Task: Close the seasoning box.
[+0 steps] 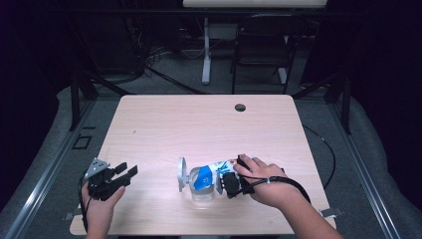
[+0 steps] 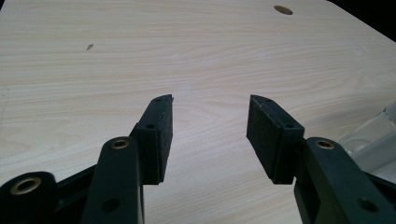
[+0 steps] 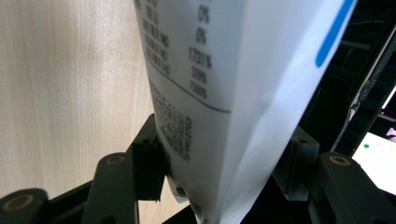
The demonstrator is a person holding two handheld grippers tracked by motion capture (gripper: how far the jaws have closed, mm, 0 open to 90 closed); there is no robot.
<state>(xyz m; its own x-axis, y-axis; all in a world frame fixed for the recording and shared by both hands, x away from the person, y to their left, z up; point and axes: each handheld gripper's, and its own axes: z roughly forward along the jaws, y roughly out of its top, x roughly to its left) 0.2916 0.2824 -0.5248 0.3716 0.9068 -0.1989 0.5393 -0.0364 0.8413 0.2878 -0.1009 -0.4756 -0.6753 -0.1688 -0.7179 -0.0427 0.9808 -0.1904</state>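
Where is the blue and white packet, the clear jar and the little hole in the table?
Blue and white packet point(image 1: 205, 177): high view, on its blue patch.
Clear jar point(image 1: 201, 193): high view, on its glass side below the packet.
Hole in the table point(image 1: 240, 107): high view, middle of the dark round hole.

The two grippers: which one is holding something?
The right gripper, beside the clear jar: its jaws clamp a blue-and-white pouch. The left gripper sits open over bare table.

Left gripper point(image 1: 130, 172) rests, jaws apart — right gripper point(image 1: 223, 180) clamped, tipped sideways.
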